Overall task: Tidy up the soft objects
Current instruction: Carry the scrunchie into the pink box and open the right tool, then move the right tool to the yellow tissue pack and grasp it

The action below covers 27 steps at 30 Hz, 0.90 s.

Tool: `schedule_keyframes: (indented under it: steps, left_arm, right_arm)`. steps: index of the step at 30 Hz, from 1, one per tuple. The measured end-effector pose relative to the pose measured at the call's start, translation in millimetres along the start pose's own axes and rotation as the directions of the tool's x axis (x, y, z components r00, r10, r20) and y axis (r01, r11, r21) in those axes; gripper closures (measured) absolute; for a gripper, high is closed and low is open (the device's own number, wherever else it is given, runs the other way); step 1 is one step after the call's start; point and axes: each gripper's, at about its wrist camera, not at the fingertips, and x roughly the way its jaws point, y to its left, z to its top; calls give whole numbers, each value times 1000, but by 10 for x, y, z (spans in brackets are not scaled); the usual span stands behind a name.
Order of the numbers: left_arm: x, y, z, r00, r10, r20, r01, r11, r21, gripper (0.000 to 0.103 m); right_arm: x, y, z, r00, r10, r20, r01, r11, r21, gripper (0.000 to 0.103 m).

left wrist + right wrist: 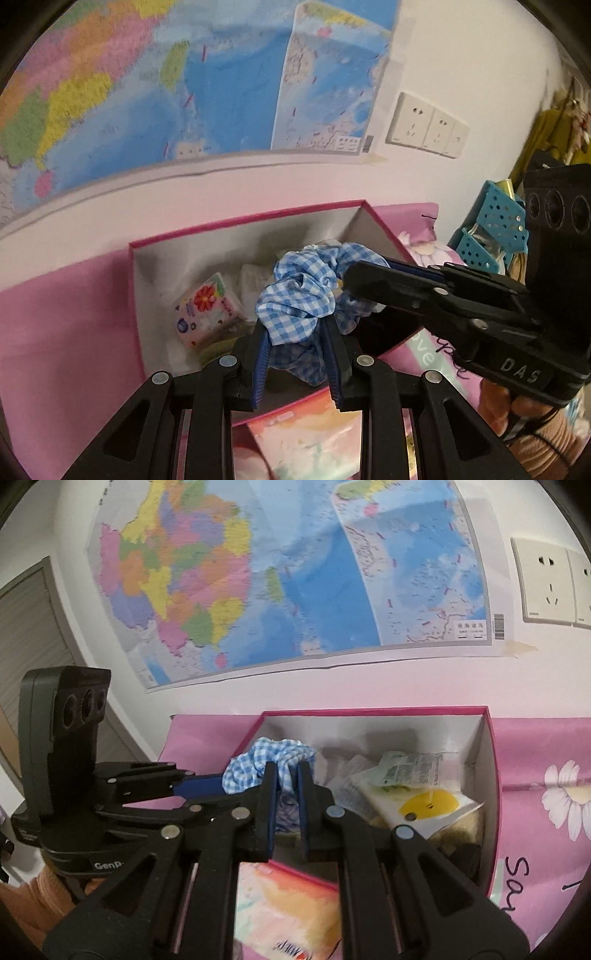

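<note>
1. You have the blue gingham scrunchie (pixel 303 295) pinched from two sides. Your left hand-held gripper (pixel 297 354) is clamped on its lower folds, and your right hand-held gripper (pixel 286 794) is clamped on another part of the ring.
2. The scrunchie hangs between the two over the open pink-rimmed box (pixel 236 221), just above what already lies inside — a flowered tissue pack (pixel 207 314) and some other soft packets.
3. Expect it to handle as very light and limp. It is gathered cloth, probably over an elastic, so it will sag, bunch and spring back rather than hold any shape.
4. The cloth is not fragile, and it looks unlikely to slip from ribbed pads — but a loose fold can snag on a finger when you let go.
5. Grip the thick bunched rim, as you do now, not a single thin ruffle.
6. Judged from here, the piece is almost placed. What remains is lowering it in and parting both grips cleanly.
</note>
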Motion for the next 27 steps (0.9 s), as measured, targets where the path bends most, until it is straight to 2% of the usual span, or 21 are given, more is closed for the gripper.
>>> schedule_keyframes:
  steps: [7,10,14,16,17,21,24,27]
  left_arm:
    - [180,90,119,998,45,-35,-47,998,-52,75]
    - [280,203,166,995,75,-73,-82,992,-96,74]
    - [300,347,140,994,80,-80,-92,984,-151,73]
    - [269,358,112,994,80,-68,-89,985,-150,73]
    - [243,355,96,995,81,-62,-89,985,-145,73]
    - [133,325,33,998,64,-24,-66,989,-134,73]
    - [23,301,-41,1000,24,5,-23,992,-122,72]
    - [-114,219,-145,999,-33,36,36,996,-86,67]
  right_arm:
    - [185,-190,65,999,-38,-12,39,998,39,91]
    - [279,-287,92,998,-58,-20,60,996,65,91]
    - [433,-412,86,994,-91,-62,97,990,98,87]
    - [473,-463,58,990,-119,-81,128,986,110,76]
    - [467,-484,41,988,-128,-82,136,984,114,76]
    - [371,-536,14,983,-174,-66,181,976,119,76]
    - [260,-539,-11,984,-166,-59,172,978,121,76]
    - [118,-494,-59,989,-143,-45,147,982,116,75]
